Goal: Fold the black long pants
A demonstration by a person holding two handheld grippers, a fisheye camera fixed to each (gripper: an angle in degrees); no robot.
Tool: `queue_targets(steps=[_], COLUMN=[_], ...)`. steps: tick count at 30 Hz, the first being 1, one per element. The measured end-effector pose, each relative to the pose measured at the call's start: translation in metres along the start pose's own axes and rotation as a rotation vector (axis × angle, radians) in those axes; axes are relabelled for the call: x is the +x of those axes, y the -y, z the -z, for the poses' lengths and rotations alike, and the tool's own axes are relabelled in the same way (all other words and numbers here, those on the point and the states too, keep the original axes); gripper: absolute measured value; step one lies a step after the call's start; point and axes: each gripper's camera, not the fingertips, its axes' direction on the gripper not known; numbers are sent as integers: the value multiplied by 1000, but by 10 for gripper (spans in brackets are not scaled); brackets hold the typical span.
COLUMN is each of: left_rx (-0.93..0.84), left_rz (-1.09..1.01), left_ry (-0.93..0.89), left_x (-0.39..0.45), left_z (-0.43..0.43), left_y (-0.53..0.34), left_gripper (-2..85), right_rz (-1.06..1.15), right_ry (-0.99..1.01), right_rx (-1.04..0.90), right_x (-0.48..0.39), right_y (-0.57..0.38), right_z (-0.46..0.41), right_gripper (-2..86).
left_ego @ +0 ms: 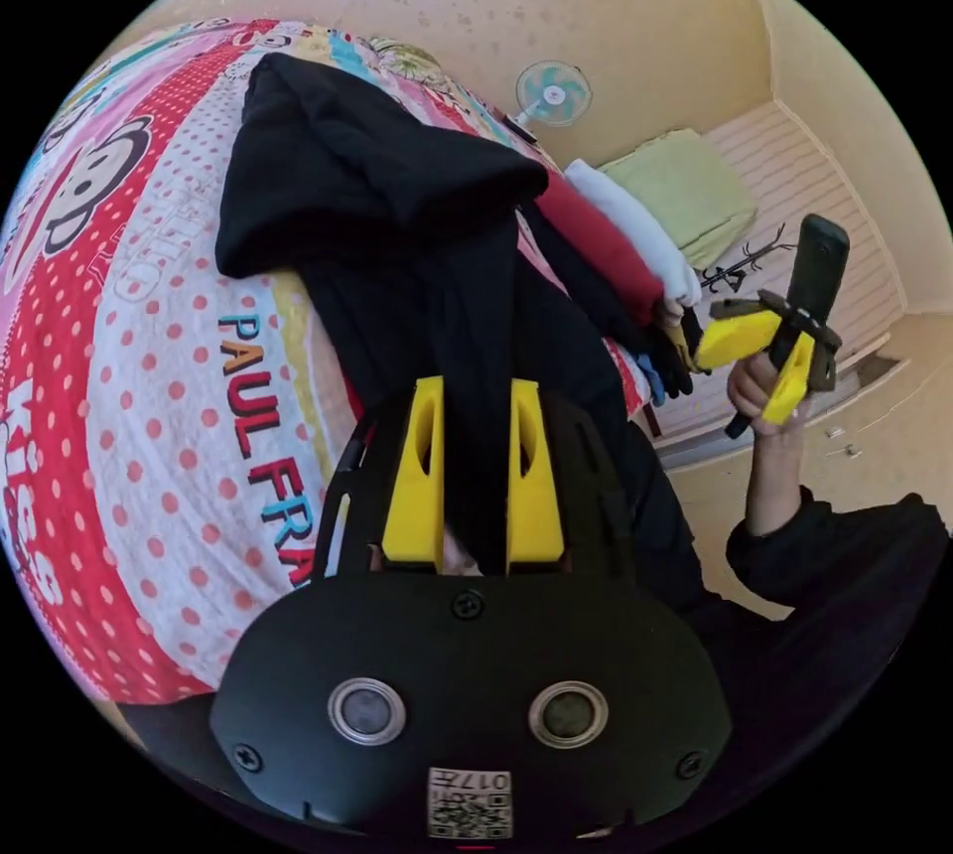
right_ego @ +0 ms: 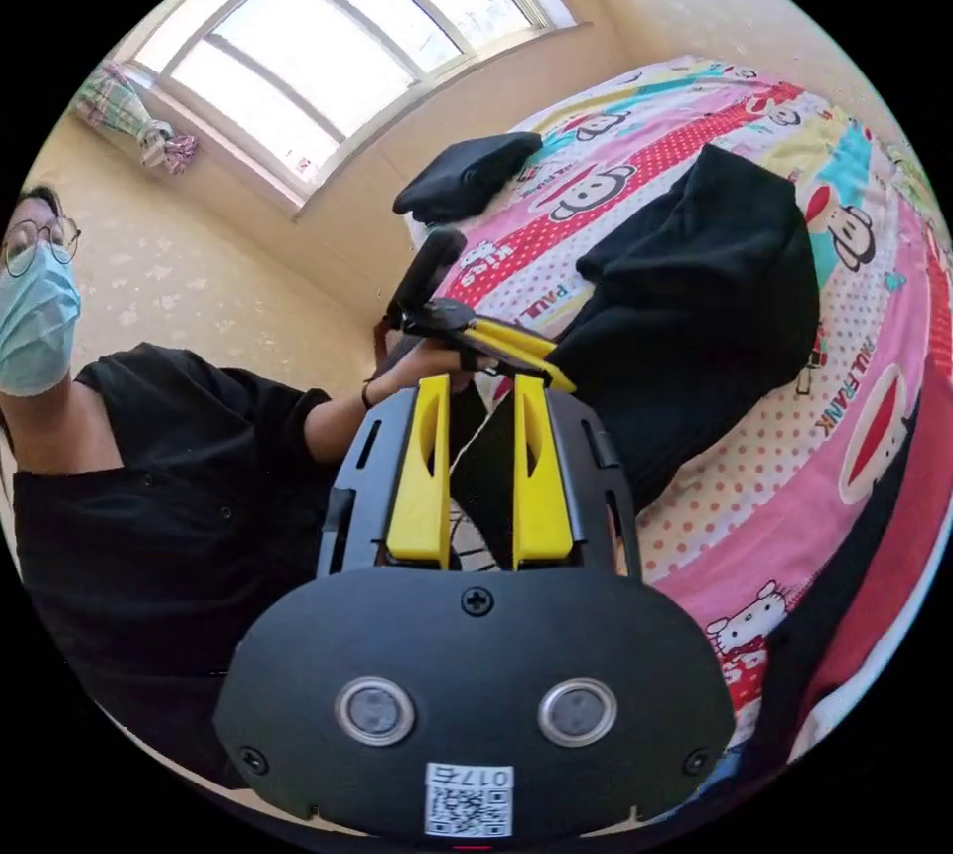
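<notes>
The black long pants point(left_ego: 397, 199) are lying bunched on the patterned bedspread point(left_ego: 149, 348), 1 strip being pinched between the left gripper point(left_ego: 476, 392) jaws. The right gripper point(right_ego: 475, 392) is being held parted, gripping nothing. Lifting single-handed risks the heap dragging and twisting.

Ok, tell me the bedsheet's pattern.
Bedsheet: pink and red polka dots with cartoon monkeys; clearest in right gripper view.

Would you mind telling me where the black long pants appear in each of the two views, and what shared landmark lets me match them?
Left gripper view: the black long pants run from upper centre down between the left gripper's jaws.
Right gripper view: the pants lie right of centre, a strip reaching the right gripper.
Shared landmark: the cartoon-print bedspread beneath them.
</notes>
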Motion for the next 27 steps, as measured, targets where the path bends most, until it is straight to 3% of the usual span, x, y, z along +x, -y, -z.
queue_targets(steps=[2,6,11,15,20,21,24,27], left_rx=[6,-31,-29,-37,-41,-40,-34,-35], left_rz=[-11,-75,-101,-116,-127,-124,-111,-118], left_ry=[-9,16,29,16,13,10,-2,19], left_x=[0,4,4,3,3,2,0,5], left_z=[-1,-2,-3,-4,-5,-5,-4,-3], left_y=[-11,-16,-34,-42,-53,-54,-61,-66], left_gripper=[87,87,87,87,87,87,87,87], right_rz=[1,106,79,54,-9,-3,31,-52], right_ry=[-235,-469,-606,-560,-517,-511,-514,-428], right_rx=[-5,-97,-607,-447,96,121,41,-235], right_x=[7,21,75,49,13,12,26,71], right_y=[40,102,138,155,167,166,162,147], right_z=[2,-54,-191,-155,-80,-85,-155,-243], right_gripper=[154,177,131,49,40,41,52,86])
